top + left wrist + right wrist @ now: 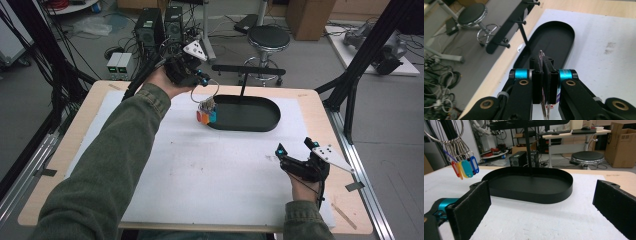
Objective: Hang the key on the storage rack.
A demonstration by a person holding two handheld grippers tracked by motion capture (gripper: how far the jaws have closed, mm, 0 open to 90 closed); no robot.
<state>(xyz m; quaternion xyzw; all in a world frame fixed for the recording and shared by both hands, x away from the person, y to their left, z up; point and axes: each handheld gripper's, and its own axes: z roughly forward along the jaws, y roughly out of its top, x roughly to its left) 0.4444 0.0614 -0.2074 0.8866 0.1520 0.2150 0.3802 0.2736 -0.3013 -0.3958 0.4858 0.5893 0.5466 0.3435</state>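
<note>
- We see the left gripper raised over the table's far side, jaws clenched on a metal ring.
- From that ring we watch coloured key tags dangle just off the left end of the black oval tray; whether they touch the white mat we cannot tell.
- A black peg rack rises from the tray.
- We find the right gripper low at the mat's near right, jaws spread wide, gripping nothing.
</note>
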